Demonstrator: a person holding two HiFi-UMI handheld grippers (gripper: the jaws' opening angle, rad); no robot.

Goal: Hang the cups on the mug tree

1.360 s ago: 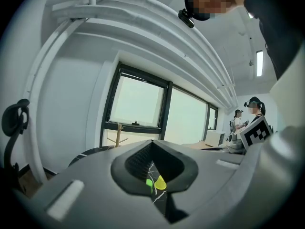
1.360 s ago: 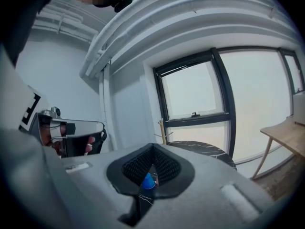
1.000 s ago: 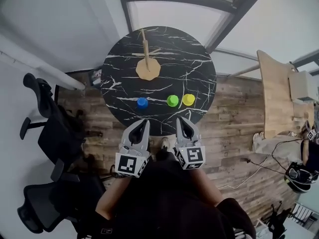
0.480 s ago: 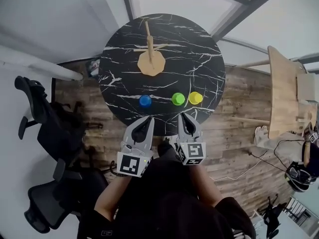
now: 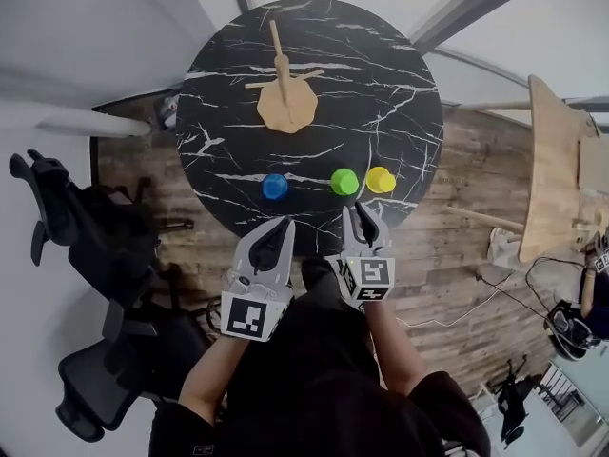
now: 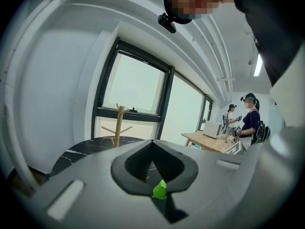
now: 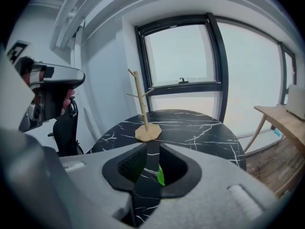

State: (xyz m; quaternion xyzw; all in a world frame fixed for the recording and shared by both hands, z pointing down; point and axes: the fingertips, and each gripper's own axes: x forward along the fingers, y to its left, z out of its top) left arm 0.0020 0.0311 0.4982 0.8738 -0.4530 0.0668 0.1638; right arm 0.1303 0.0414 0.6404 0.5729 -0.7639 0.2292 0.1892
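A wooden mug tree (image 5: pixel 285 103) stands at the far side of the round black marble table (image 5: pixel 400 112). Three cups sit in a row near the front edge: blue (image 5: pixel 274 187), green (image 5: pixel 343 181), yellow (image 5: pixel 381 179). My left gripper (image 5: pixel 282 225) is shut and empty, just short of the blue cup. My right gripper (image 5: pixel 363 209) hovers at the table edge, just short of the green and yellow cups. Its jaws have just been opening and nothing is between them. The right gripper view shows the gripper (image 7: pixel 151 149), the tree (image 7: pixel 143 109) and a sliver of the green cup (image 7: pixel 161 175). The left gripper view shows the green cup (image 6: pixel 160 190).
Black office chairs (image 5: pixel 57 208) stand on the wooden floor left of the table. A light wooden desk (image 5: pixel 552 160) is at the right, with cables on the floor near it. Two people (image 6: pixel 250 118) stand by that desk (image 6: pixel 209 140) in the left gripper view.
Both grippers have moved forward and down to the table's near edge. The right gripper's jaws have parted. The left gripper stays shut.
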